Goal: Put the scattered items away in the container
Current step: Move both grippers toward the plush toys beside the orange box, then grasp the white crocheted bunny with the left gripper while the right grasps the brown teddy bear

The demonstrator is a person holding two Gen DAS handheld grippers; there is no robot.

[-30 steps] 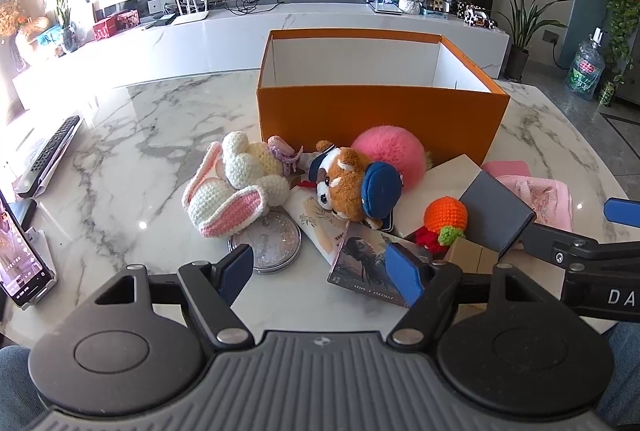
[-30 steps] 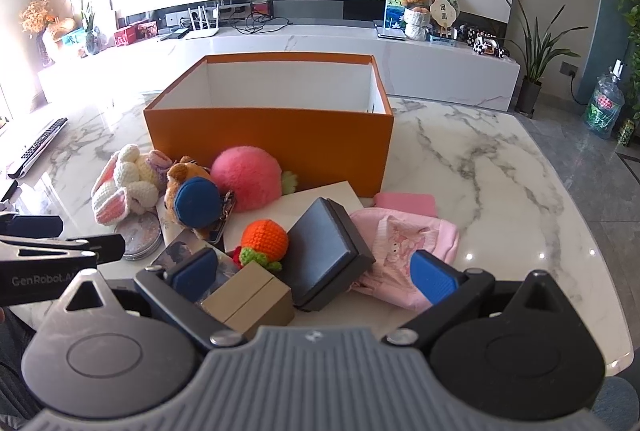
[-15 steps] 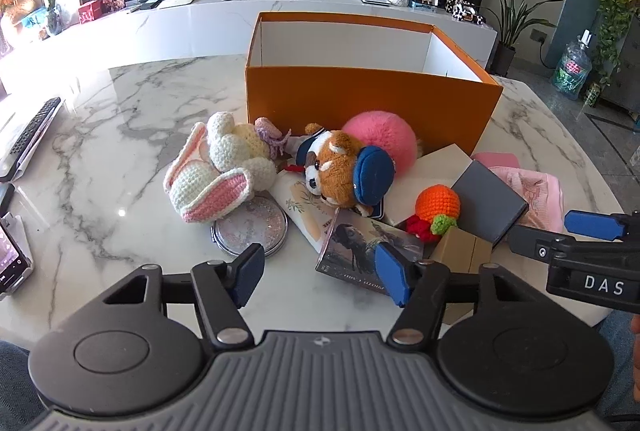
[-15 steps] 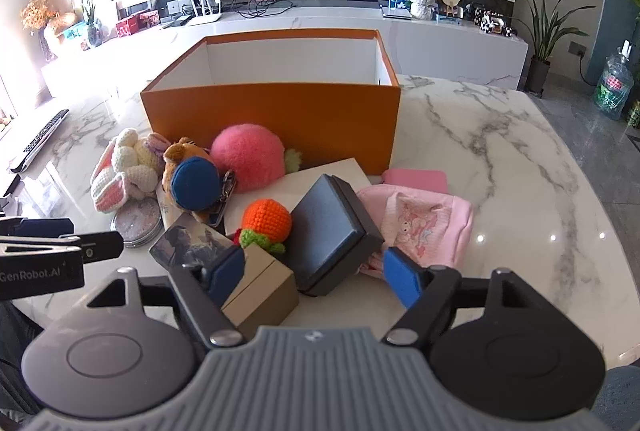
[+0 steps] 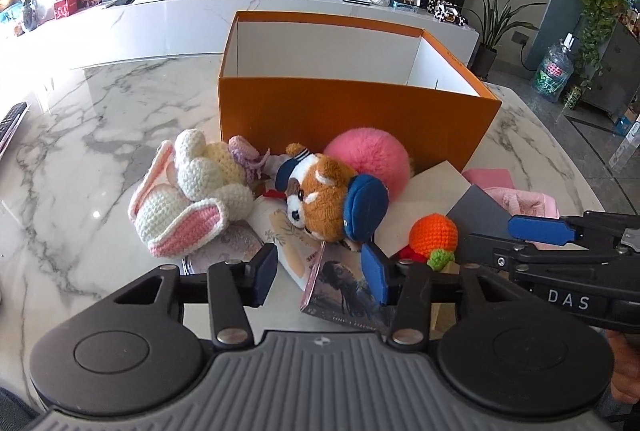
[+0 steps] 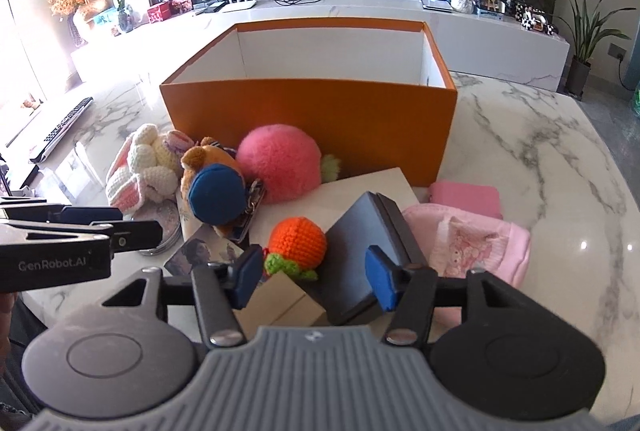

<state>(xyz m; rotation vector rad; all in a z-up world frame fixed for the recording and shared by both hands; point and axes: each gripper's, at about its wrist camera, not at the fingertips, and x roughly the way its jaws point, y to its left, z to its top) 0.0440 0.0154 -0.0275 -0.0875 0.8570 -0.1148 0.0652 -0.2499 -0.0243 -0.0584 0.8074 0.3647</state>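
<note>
Left gripper (image 5: pixel 320 273) closing, half spread over a booklet (image 5: pixel 344 295); right gripper (image 6: pixel 314 275) closing, astride a dark case (image 6: pixel 360 255), gripping nothing.

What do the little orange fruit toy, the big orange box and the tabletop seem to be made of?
Orange fruit toy: crocheted yarn, matte, with visible stitch bumps. Orange box: probably stiff cardboard, smooth matte, thin straight walls, white inside. Tabletop: looks like polished marble or an imitation, grey-veined and glossy.

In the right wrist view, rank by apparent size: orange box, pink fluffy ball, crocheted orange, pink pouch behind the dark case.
1. Orange box, clearly largest.
2. Pink fluffy ball.
3. Crocheted orange and pink pouch: they look similar; the orange sits nearer the camera, so no ranking.
</note>
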